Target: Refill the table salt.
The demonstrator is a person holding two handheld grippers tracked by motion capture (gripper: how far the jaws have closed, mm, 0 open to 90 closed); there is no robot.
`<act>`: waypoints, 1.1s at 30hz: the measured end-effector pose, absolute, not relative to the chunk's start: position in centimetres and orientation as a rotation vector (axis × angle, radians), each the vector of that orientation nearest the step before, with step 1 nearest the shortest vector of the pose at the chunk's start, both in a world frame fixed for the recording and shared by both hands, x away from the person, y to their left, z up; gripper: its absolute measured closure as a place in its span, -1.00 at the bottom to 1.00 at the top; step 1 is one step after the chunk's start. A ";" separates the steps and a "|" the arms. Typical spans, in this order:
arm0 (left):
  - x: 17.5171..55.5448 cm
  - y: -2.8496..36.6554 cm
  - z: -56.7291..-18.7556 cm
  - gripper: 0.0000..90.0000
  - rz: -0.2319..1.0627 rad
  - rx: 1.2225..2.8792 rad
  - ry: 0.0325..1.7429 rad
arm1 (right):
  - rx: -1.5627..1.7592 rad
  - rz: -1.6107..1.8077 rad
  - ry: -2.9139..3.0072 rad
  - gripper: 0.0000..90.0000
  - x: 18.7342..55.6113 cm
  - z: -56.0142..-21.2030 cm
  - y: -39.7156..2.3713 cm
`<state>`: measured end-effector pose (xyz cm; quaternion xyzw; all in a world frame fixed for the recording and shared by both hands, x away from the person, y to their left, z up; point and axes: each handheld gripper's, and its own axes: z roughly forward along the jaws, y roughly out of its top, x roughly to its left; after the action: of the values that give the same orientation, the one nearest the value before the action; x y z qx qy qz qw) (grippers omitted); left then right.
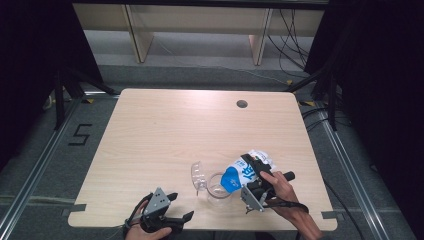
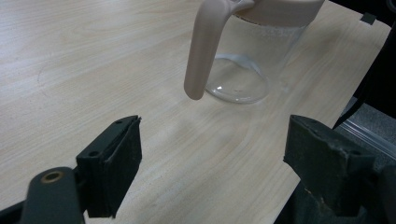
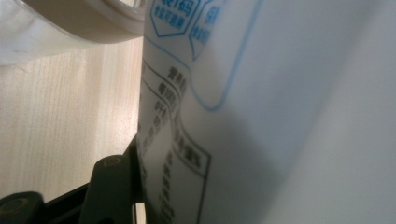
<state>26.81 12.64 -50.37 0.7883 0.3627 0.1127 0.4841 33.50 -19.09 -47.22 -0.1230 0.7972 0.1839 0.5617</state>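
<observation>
1. right gripper [image 1: 254, 176] has its fingers clamped on a white and blue pouch [image 1: 243, 171], tipped so the blue end sits right over the mouth of the clear jug [image 1: 218, 186].
2. jug stands on the table [image 1: 165, 130] near the front edge, right of middle, its lid [image 1: 198, 176] flipped open to the left.
3. left gripper [image 1: 181, 207] rests at the near edge, left of the jug, fingers wide apart with nothing between them.
4. its own view looks at the jug's beige handle [image 2: 201, 51].

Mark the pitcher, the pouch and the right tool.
pitcher [image 2: 243, 70], left gripper view, clear wall.
pouch [image 1: 239, 173], high view, printed front.
right tool [image 1: 255, 172], high view, between its tips at the pouch.
</observation>
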 end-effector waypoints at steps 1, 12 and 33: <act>26.8 12.6 -50.4 -0.59 0.272 1.915 0.879 | -0.290 0.439 1.879 -0.04 33.5 -47.3 -19.1; 26.8 12.6 -50.4 -0.59 0.278 1.915 0.881 | -0.414 0.335 1.836 -0.03 33.8 -46.7 -19.0; 26.8 12.6 -50.3 -0.59 0.272 1.923 0.882 | -0.428 0.311 1.815 -0.01 33.5 -46.9 -18.8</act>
<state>26.81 12.64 -50.31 0.7892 0.3619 0.1117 0.4834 33.49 -18.77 -46.89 -0.1834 0.7784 0.1335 0.5854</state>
